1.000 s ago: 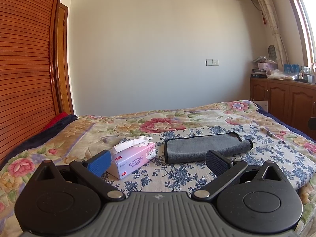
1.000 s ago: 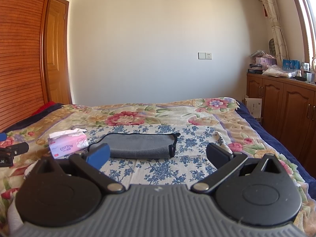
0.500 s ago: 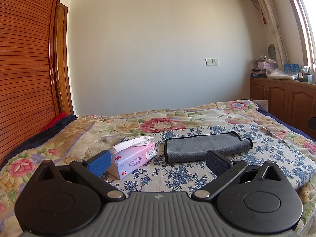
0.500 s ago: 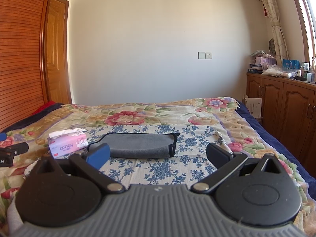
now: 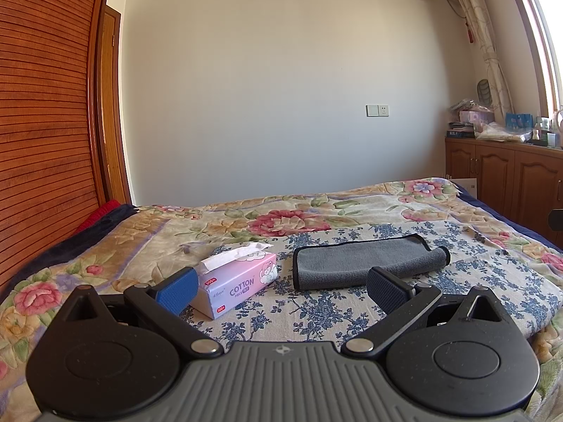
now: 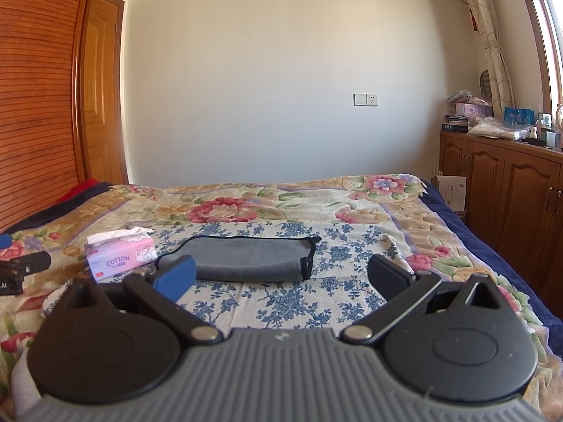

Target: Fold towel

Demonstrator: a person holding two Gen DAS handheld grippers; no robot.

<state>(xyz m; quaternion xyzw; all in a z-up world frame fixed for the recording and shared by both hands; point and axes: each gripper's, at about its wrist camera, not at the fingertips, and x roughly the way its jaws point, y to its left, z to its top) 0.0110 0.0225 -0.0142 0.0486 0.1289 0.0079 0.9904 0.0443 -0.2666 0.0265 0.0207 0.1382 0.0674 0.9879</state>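
A grey towel with a black hem lies folded over on a blue-flowered cloth on the bed. It also shows in the right wrist view. My left gripper is open and empty, held above the bed short of the towel. My right gripper is open and empty, also short of the towel. The left gripper's tip shows at the left edge of the right wrist view.
A pink tissue box stands just left of the towel, also in the right wrist view. A floral bedspread covers the bed. A wooden wardrobe is at the left, wooden cabinets at the right.
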